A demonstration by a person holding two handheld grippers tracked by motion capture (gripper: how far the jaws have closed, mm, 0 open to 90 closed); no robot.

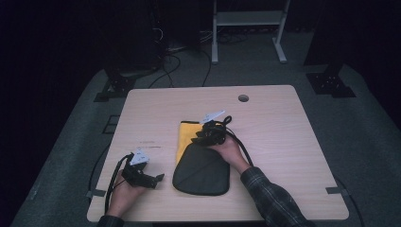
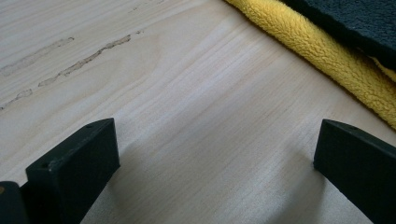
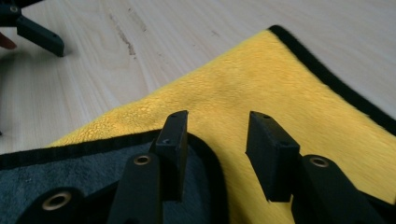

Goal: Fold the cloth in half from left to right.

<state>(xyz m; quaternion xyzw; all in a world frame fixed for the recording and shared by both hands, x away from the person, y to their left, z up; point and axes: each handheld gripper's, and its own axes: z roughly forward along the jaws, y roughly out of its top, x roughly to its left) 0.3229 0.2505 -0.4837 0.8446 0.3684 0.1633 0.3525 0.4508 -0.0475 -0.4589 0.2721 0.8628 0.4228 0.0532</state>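
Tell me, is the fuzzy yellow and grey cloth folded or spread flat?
Folded: the yellow and grey fleece cloth has its grey side doubled over the yellow.

A pale wooden desk with rounded corners and a small round hole near its far edge carries one folded fleece cloth (yellow inside, dark grey outside, black-edged) near the middle; faint scuff marks streak the wood left of it.

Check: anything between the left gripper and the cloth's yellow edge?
Nothing visible. Bare table runs from the open left gripper to the cloth. The right gripper hovers open over its folded corner.
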